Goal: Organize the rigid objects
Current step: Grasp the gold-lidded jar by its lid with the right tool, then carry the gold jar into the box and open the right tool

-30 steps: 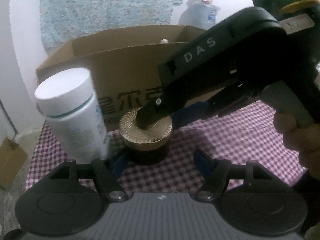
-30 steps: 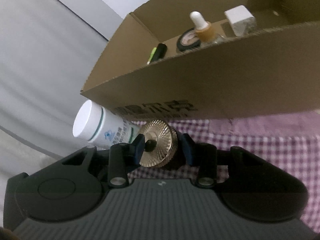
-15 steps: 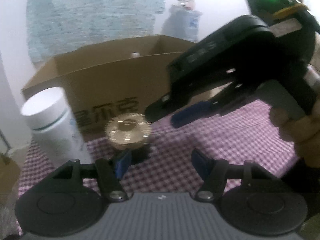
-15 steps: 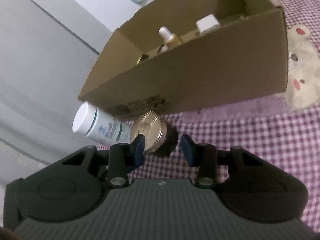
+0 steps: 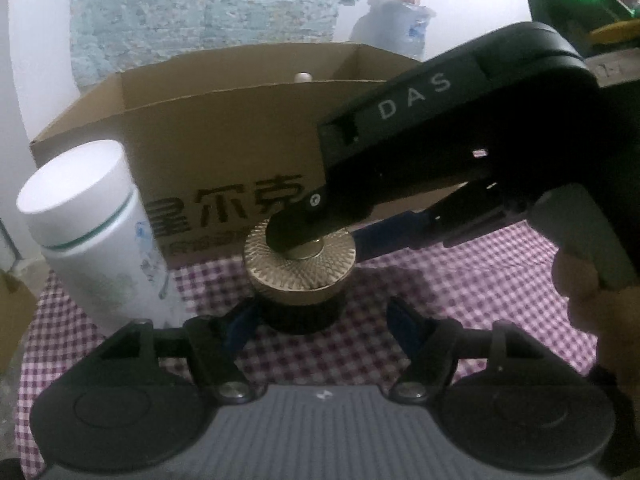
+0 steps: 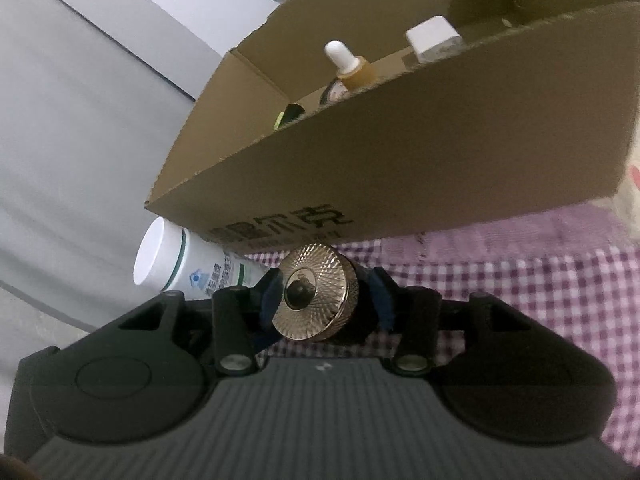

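Nearest, the right claw (image 6: 326, 300) straddles the gold-lidded jar (image 6: 316, 292), its jaws opening, on the checked bench (image 6: 540, 288). The left claw (image 5: 320, 320) stands apart, empty. At 9 o'clock the white bottle (image 5: 92, 232) waits. Beyond, at 12 o'clock, the cardboard box (image 6: 400, 168) already holds a dropper bottle (image 6: 352, 68).

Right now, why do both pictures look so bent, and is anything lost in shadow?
Left wrist view: fisheye bows the brown cardboard box; the black right gripper is a dark silhouette. Right wrist view: the round gold-lidded jar glints, sharp; edges curve.
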A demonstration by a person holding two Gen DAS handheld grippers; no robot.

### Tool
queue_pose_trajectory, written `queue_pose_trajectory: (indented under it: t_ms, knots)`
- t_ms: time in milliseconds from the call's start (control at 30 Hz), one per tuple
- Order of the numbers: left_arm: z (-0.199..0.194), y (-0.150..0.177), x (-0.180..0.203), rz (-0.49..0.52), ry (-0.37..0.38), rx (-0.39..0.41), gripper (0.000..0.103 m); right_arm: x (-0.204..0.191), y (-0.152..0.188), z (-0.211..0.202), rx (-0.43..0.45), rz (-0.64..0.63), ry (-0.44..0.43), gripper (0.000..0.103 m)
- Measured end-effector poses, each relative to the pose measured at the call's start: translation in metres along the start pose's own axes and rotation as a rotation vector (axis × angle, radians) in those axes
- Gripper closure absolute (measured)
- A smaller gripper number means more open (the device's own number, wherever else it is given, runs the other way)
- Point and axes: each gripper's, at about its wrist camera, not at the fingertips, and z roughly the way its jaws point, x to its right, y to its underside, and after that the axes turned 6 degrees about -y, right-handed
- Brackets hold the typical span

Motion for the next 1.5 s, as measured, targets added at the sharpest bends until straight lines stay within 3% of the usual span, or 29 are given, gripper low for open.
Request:
queue_pose_trajectory:
  t_ms: [300,567,867,1167,1300,1500]
  knots:
    - [-0.012,0.009,0.021,0.061,0.123,0.011,0.033,0.017,0.021,-0.038,0.013,0.045,0.022,0.054]
    - [0.001,-0.001,0.010,0.078,0.057,0.013,0.037,0.022,0.025,-0.053,0.059,0.060,0.037,0.055]
    - [0.027,-0.025,0.019,0.084,0.061,0.012,0.046,0.018,0.029,-0.039,0.063,0.059,0.035,0.059]
    - [0.011,-0.025,0.022,0.045,0.072,0.015,0.046,0.007,0.033,-0.049,0.094,0.026,0.062,0.063]
    - [-0.007,-0.043,0.020,0.045,0.065,0.055,0.046,-0.008,0.029,-0.064,0.131,-0.005,0.043,0.063]
    - [-0.029,-0.100,0.021,0.044,0.050,0.147,0.046,-0.040,-0.002,-0.099,0.230,-0.120,0.021,0.063]
